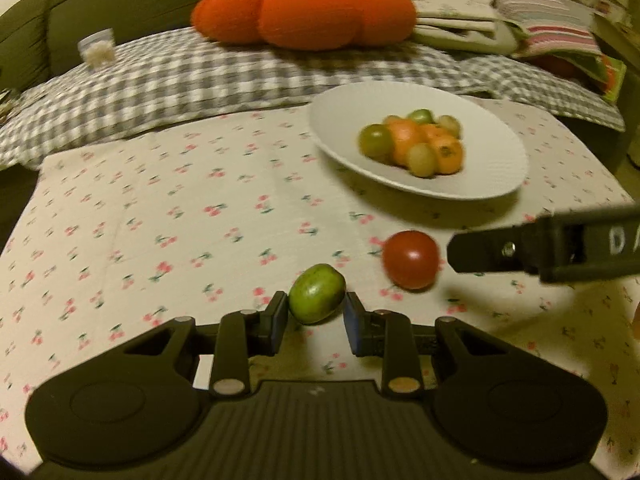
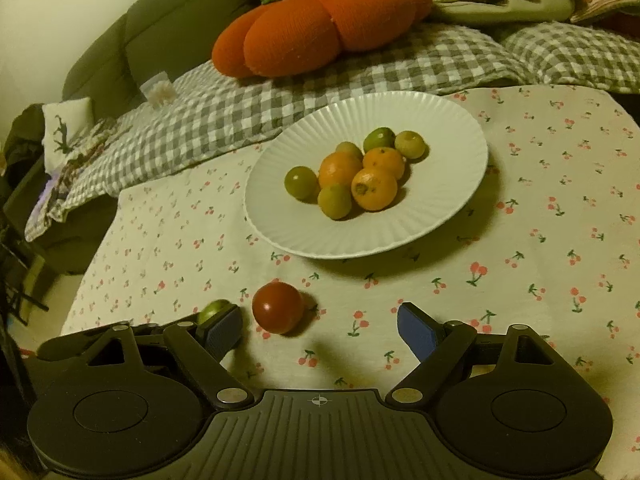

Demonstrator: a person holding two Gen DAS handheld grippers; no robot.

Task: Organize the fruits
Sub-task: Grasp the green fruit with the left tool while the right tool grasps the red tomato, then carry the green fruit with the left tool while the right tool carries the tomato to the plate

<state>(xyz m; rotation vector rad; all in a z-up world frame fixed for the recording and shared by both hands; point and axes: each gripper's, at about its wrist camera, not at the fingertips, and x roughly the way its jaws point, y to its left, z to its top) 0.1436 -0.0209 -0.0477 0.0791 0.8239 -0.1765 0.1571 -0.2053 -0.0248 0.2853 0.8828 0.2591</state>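
The left gripper [image 1: 316, 310] pinches the small green oval fruit [image 1: 317, 299] on the cherry-print tablecloth [image 1: 160, 220]. Rightward, the round red tomato [image 2: 278, 307] lies ahead-left of the wide-open right gripper [image 2: 320, 330] (the nearer one).

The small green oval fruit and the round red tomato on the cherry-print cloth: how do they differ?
The small green oval fruit sits between the left gripper's closed pads; the round red tomato lies free, ahead of the open right gripper. The green fruit is oval and smaller; the tomato is rounder and bigger. Both rest on the cherry-print cloth, outside the white ribbed plate.
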